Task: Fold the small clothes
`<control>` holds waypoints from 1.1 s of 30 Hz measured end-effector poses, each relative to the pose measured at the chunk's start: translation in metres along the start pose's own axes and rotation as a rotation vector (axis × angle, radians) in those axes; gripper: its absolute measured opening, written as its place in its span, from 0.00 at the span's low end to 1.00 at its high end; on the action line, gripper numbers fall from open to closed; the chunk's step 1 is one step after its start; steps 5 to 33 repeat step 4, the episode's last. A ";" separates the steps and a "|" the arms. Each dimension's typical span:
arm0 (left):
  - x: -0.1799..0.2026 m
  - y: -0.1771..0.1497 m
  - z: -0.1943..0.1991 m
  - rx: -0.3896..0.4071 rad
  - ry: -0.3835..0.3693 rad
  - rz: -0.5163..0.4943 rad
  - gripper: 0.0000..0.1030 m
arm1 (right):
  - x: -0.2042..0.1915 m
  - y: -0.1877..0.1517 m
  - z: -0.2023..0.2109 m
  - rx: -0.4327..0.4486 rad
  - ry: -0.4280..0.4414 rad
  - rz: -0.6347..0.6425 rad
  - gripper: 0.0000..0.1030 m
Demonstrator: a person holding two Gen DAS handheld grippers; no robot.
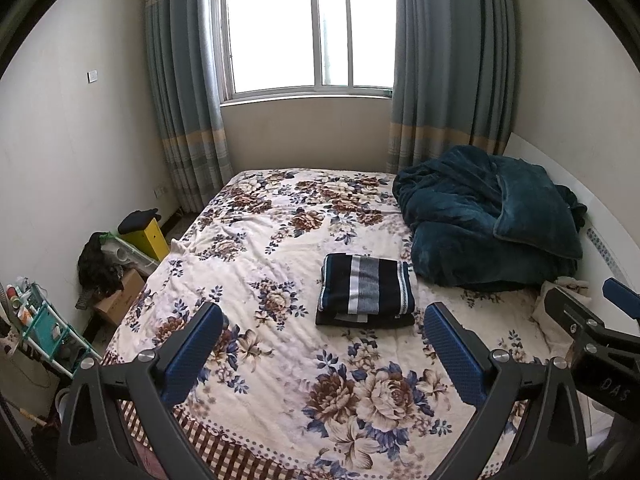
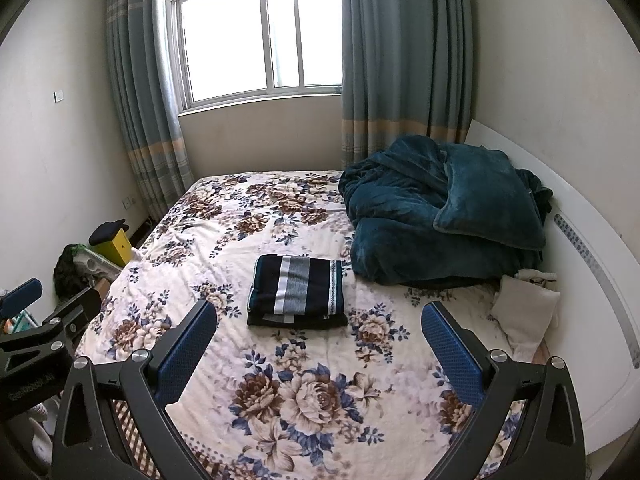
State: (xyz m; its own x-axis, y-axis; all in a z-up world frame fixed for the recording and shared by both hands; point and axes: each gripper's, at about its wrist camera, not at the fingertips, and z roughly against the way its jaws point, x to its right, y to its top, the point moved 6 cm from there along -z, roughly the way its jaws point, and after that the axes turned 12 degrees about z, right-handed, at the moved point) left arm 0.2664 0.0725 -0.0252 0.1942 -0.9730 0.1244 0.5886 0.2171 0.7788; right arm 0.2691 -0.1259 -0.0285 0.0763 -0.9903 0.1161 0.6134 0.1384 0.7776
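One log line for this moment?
left gripper: open, empty | right gripper: open, empty | striped garment: folded on bed

The bed wears a cream cover printed with brown and blue flowers, with a checked border along its near edge. Near the middle of it lies a folded garment, dark navy with grey and white stripes, squared into a flat stack, with a dark layer showing under its near edge. Just beside it, toward the headboard side, a teal blanket sits heaped in a loose mound. A pale pillow lies between the blanket and the white headboard, partly tucked under the blanket's near edge.
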 end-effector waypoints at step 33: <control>0.001 -0.001 0.002 0.007 0.008 0.010 1.00 | -0.001 -0.002 0.001 0.000 -0.003 -0.002 1.00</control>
